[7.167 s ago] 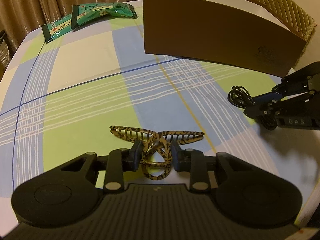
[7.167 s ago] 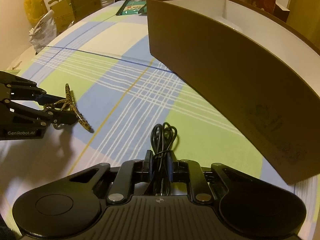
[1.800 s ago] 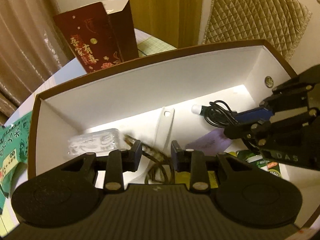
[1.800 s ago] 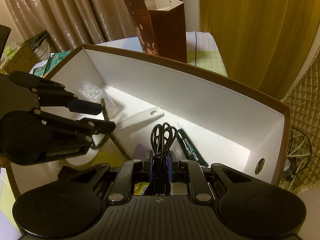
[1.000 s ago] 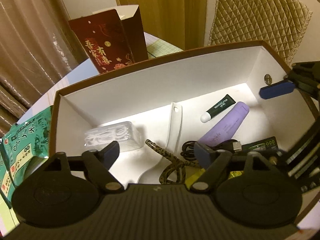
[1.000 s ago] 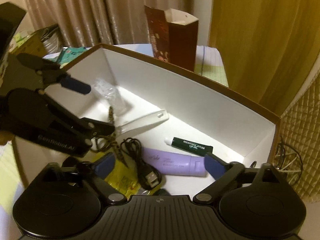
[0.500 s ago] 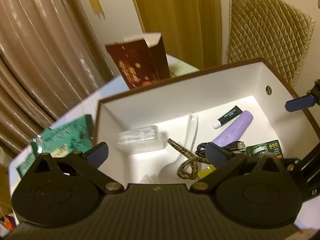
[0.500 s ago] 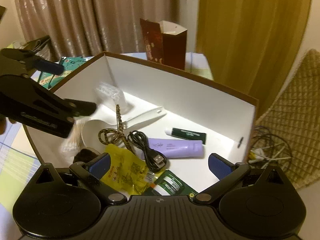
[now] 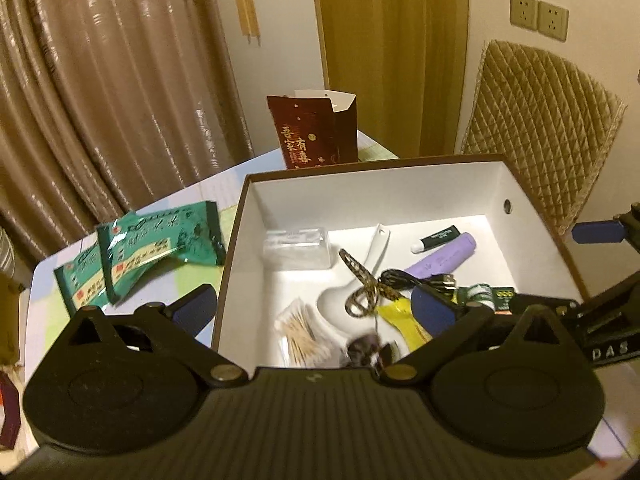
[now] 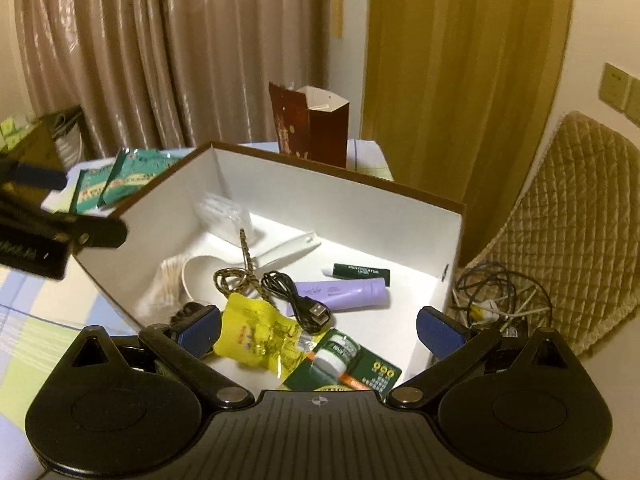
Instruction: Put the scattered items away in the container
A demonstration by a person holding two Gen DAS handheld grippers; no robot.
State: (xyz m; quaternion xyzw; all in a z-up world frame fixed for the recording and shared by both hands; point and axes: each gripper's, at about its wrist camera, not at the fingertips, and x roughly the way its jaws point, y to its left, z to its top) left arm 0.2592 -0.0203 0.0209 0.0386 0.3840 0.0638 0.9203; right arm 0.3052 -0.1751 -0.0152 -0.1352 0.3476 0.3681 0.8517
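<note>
Inside the brown cardboard box with white inner walls (image 9: 440,184), the leopard-print hair claw clip (image 9: 362,284) lies across a white plastic scoop (image 9: 352,280), with the coiled black USB cable (image 10: 294,294) just beside it toward the box's middle. Past the cable lie a lilac squeeze tube (image 10: 342,290) and a dark green lip-balm stick (image 10: 362,269) nearer the far wall. A clear plastic packet (image 9: 296,246) sits in the far left corner, a bundle of cotton swabs (image 9: 302,334) by the near wall, and a yellow crinkled sachet (image 10: 256,332) and a green carded product (image 10: 348,360) toward the near right corner.

The left hand-held gripper (image 9: 316,310) hangs over the box's near left corner, its jaws having just spread fully wide with nothing between them; one blue pad is outside the box wall, the other above the sachet. The clip lies below and just ahead of it, untouched. The right hand-held gripper (image 10: 320,330) is spread wide and empty above the near right part of the box; the cable rests below it, seemingly clear of both pads.

Outside the box to its left, two green foil packets (image 9: 148,248) lie on the checked surface (image 9: 192,196); behind it stands a dark red paper bag (image 9: 312,132).
</note>
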